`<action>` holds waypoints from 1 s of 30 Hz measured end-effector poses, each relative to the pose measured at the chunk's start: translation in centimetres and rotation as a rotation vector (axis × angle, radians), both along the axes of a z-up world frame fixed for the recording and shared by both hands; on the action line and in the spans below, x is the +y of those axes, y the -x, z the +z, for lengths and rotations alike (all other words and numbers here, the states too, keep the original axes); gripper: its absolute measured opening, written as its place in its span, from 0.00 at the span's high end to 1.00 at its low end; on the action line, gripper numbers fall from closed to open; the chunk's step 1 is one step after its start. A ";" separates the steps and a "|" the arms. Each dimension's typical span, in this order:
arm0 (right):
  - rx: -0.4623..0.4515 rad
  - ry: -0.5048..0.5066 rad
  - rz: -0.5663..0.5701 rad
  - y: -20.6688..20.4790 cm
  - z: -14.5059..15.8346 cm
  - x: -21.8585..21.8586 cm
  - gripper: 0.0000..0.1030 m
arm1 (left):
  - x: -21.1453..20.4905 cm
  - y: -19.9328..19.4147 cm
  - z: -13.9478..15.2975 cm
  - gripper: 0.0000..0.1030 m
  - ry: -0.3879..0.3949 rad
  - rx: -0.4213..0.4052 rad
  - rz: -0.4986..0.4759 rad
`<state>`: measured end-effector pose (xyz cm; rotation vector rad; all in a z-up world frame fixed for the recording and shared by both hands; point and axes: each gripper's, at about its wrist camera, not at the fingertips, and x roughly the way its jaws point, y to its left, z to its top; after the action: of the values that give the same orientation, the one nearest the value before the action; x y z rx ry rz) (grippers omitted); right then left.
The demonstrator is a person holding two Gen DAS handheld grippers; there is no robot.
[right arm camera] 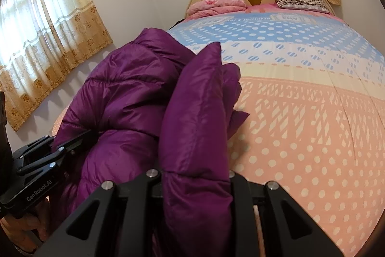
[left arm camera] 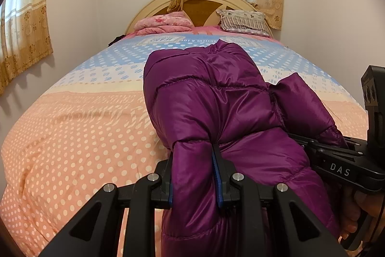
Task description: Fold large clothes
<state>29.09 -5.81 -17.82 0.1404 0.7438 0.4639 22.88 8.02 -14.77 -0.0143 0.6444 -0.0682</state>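
Observation:
A shiny purple puffer jacket (left arm camera: pixel 216 100) is bunched up and held above the bed, near its foot. My left gripper (left arm camera: pixel 193 160) is shut on a padded fold of the jacket, blue pads pressing both sides. My right gripper (right arm camera: pixel 196 168) is shut on another thick fold of the jacket (right arm camera: pixel 134 93); the fabric hides its fingertips. The right gripper also shows at the right edge of the left wrist view (left arm camera: pixel 341 155), and the left gripper at the left edge of the right wrist view (right arm camera: pixel 48 155). The two grippers are close together.
The bed (left arm camera: pixel 79 127) has a peach and blue polka-dot cover. A folded pink blanket (left arm camera: pixel 163 22) and a patterned pillow (left arm camera: pixel 243 19) lie by the headboard (left arm camera: pixel 199 6). Curtained windows (right arm camera: pixel 45 23) are on the left and behind the bed.

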 end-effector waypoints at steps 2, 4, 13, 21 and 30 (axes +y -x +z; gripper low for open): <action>0.001 0.001 0.000 0.0 0.0 0.1 0.78 | 0.0 0.0 0.1 0.76 0.002 -0.002 0.000; -0.001 0.001 0.000 0.0 0.0 0.1 0.78 | 0.0 -0.1 0.2 0.76 0.003 -0.004 0.001; 0.012 0.005 -0.009 -0.6 -0.3 0.5 0.78 | 0.2 -0.3 -0.3 0.73 0.003 0.008 0.009; 0.028 0.012 -0.031 -1.1 -1.0 0.3 0.77 | 0.8 -1.2 -1.9 0.57 -0.007 0.048 0.047; 0.042 0.016 -0.074 -1.1 -2.1 -0.2 0.55 | 0.9 -1.6 -3.1 0.26 -0.050 0.049 0.120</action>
<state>30.21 -5.97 -19.96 0.1625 0.7812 0.3850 24.49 8.95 -17.86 -0.0063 0.6927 0.0644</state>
